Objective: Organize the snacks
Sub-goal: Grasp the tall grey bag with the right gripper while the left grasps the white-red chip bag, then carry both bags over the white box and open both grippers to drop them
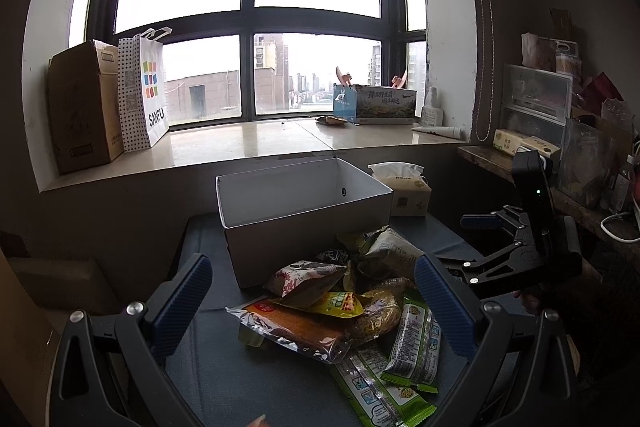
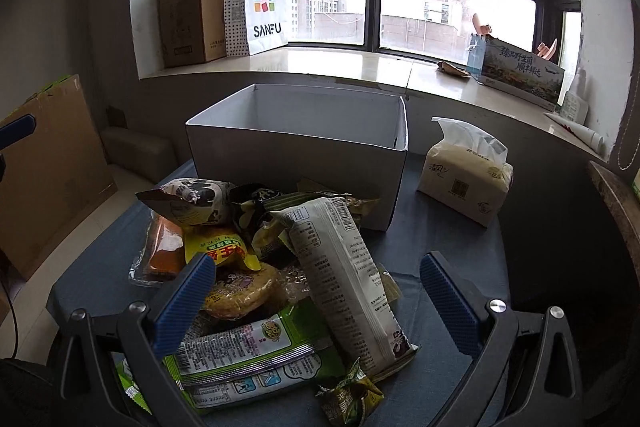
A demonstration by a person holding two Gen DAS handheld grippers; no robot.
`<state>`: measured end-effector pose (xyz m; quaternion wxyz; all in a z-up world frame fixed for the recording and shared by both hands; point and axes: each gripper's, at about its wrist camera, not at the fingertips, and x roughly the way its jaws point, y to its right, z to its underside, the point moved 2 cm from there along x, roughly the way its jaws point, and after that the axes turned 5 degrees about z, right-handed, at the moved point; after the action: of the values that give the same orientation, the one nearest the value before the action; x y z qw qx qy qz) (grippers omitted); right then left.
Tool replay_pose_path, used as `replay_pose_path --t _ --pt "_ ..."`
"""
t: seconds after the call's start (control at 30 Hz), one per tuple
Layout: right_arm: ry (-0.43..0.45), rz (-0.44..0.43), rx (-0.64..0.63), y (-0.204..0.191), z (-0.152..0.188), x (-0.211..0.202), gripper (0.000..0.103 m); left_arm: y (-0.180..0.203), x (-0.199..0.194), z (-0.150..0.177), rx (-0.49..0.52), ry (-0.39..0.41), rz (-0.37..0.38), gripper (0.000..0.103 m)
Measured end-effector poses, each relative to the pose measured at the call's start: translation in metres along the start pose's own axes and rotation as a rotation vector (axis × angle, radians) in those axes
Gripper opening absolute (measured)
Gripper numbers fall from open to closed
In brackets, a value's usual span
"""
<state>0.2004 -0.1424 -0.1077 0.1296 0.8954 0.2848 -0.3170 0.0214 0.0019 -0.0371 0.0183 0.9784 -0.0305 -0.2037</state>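
Observation:
A pile of snack packets [image 1: 340,307] lies on a blue-grey cloth table [image 1: 248,379] in front of an open, empty white box [image 1: 304,215]. My left gripper [image 1: 312,275] is open, hovering over the near left side of the pile, holding nothing. In the right wrist view the pile [image 2: 280,279] shows a long white packet [image 2: 344,271], green packets [image 2: 248,359] and a round yellow cake [image 2: 240,291]; the white box [image 2: 296,147] stands behind. My right gripper [image 2: 316,275] is open above the pile and empty; it also shows in the left wrist view [image 1: 480,223] at the right.
A tissue pack [image 2: 464,179] stands right of the box. The windowsill behind holds a cardboard box [image 1: 84,107], a SANFU bag [image 1: 148,91] and a printed carton [image 1: 380,103]. A cluttered shelf [image 1: 560,131] is at right; cardboard [image 2: 44,171] leans at left.

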Motion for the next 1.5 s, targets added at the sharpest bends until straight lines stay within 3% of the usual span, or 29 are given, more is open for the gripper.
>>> replay_pose_path --t 0.2,0.3,0.47,0.67,0.93,1.0,1.17,1.2,1.3,1.5 --pt "-0.111 -0.023 0.014 0.01 0.0 0.061 0.1 -0.003 0.012 0.008 0.013 -0.091 0.003 0.103" --pt "-0.211 -0.034 0.033 0.015 0.006 0.09 0.064 -0.01 0.018 0.013 -0.02 -0.127 0.009 0.103" --pt "-0.21 -0.012 -0.062 0.007 0.009 0.089 0.048 -0.014 0.024 0.018 -0.052 -0.149 0.056 0.103" --pt "-0.076 -0.011 -0.036 0.013 -0.003 0.046 0.045 -0.006 0.04 0.02 -0.016 -0.183 0.092 0.103" --pt "0.247 0.04 0.089 0.038 -0.044 -0.058 0.045 -0.005 0.111 0.021 0.004 -0.305 0.069 0.103" --pt "0.298 0.044 0.11 0.039 -0.043 -0.081 0.045 -0.007 0.136 0.025 -0.004 -0.347 0.051 0.103" --pt "0.334 0.033 0.16 0.037 -0.028 -0.116 0.045 -0.017 0.188 0.038 0.004 -0.438 -0.05 0.103" --pt "0.334 0.034 0.166 0.036 -0.023 -0.119 0.045 -0.019 0.194 0.04 0.009 -0.441 -0.048 0.099" --pt "0.31 0.023 0.187 0.036 -0.011 -0.121 0.044 -0.028 0.205 0.045 -0.014 -0.485 -0.039 0.051" --pt "0.269 0.025 0.188 0.033 0.007 -0.116 0.044 -0.032 0.164 0.035 -0.026 -0.392 0.01 0.048"
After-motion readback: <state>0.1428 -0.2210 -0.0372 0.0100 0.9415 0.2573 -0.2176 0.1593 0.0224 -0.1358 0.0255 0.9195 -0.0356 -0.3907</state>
